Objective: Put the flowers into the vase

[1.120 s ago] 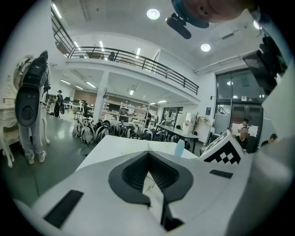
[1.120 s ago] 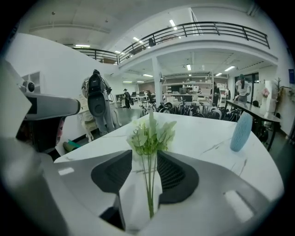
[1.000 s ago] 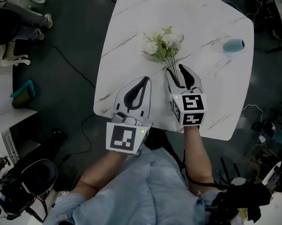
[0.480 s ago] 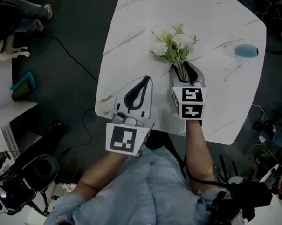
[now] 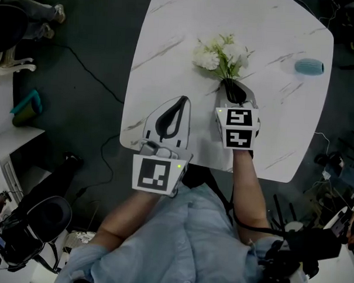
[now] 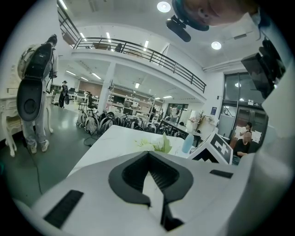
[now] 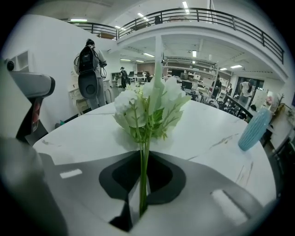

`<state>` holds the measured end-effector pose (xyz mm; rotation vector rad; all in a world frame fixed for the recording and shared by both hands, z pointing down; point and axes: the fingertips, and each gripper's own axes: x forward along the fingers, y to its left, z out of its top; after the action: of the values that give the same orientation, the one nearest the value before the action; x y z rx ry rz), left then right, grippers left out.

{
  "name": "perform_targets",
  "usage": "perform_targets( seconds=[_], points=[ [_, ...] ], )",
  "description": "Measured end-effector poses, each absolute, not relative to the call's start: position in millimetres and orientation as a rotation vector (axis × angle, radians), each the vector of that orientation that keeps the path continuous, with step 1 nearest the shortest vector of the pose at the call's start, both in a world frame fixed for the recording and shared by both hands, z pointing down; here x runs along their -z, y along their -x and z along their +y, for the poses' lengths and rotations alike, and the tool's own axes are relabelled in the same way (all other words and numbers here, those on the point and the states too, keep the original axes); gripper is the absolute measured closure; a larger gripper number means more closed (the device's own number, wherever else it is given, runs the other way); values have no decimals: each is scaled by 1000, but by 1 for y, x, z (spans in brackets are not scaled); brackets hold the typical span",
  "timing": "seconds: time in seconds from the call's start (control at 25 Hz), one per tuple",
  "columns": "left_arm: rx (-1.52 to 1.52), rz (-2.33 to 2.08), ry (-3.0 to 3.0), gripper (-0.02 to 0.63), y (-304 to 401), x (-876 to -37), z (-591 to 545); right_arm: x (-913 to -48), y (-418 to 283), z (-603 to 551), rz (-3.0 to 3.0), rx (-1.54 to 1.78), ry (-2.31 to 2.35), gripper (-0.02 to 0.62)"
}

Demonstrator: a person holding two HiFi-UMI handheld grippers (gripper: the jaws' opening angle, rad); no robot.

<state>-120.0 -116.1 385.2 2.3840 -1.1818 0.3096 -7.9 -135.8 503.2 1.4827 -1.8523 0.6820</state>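
Right gripper [image 5: 232, 87]: jaws closing and nearly together on the thin green stems [image 7: 144, 184] of the flower bunch [image 5: 222, 53]. The stems run straight up between the dark pads, which look pressed on them.
Left gripper [image 5: 180, 102]: tips together with nothing between them, over the near-left part of the table and just beside the right gripper.
Flower bunch: about mid-table, just beyond the right gripper's tips, heads pointing far. (Whether the heads rest on the top I cannot tell.)
Vase [image 5: 309, 66]: upright at the far right of the table, near the right edge and well apart from the flowers.
Table edges: the table [image 5: 169, 44] has rounded corners. Its near edge runs under both grippers' marker cubes, and its left edge slants away toward the far side.
Open room: bare tabletop lies between the flower bunch and the vase, and more across the far-left half. Dark floor surrounds the table, with a cable [image 5: 92, 81] trailing at the left.
Materials: the tabletop is smooth, white and marble-look, with faint grey-brown veins. The vase is pale blue, ribbed and cylindrical (it reads as ceramic or plastic, hard to say which).
Flower shapes: white rounded blooms above pale green leaves, on slender stems gathered close.
Gripper shapes: white shells around a dark teardrop opening with ridged pads, each carrying a cube with black-and-white square markers.
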Motion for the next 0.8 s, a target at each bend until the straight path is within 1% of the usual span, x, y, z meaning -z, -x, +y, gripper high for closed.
perform_targets(
  seconds=[0.04, 0.12, 0.52, 0.8],
  points=[
    [-305, -1181, -2388, 601, 120, -384, -117, -503, 8, -135, -1851, -684, -1480, 581],
    [-298, -1177, -2396, 601, 120, -381, -117, -501, 8, -135, -1855, -691, -1472, 588],
    [-264, -1152, -2451, 601, 114, -361, -112, -472, 3, -134, -1904, -673, -1527, 591],
    [-234, -1085, -2517, 601, 89, -337, -104, -431, -16, -132, -1931, -657, -1612, 591]
  ],
)
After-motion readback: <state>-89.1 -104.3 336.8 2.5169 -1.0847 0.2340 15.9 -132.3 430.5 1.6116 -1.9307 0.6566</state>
